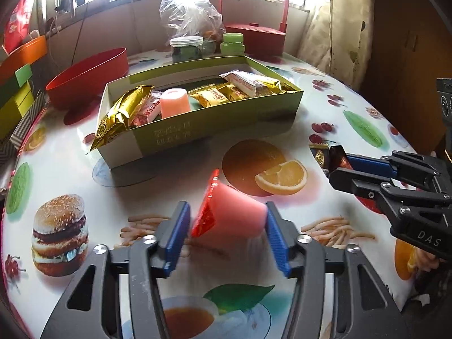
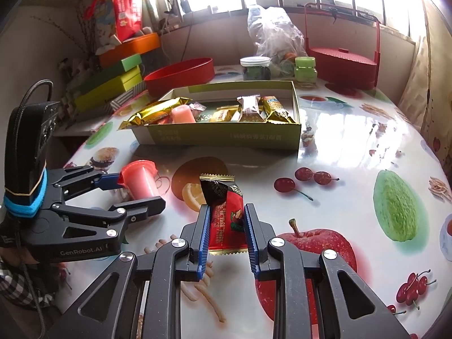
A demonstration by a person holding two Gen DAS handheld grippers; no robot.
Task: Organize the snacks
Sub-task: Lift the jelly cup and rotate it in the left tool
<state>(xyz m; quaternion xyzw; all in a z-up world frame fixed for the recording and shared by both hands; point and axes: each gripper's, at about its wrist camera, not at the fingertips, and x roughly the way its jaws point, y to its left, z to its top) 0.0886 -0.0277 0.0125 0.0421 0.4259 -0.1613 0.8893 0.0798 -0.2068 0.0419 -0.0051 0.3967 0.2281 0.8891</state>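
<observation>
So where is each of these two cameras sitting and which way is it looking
Left wrist: on the left gripper, looking down along its fingers at the pink jelly cup between them; the right gripper enters at right.
Right wrist: on the right gripper, shut on a red snack packet; the left gripper and a checked sleeve show at left.
Shared: green snack box, fruit-print table, windows behind.

Pink jelly cup (image 1: 236, 214) tipped sideways; red snack packet (image 2: 224, 217) upright.
</observation>
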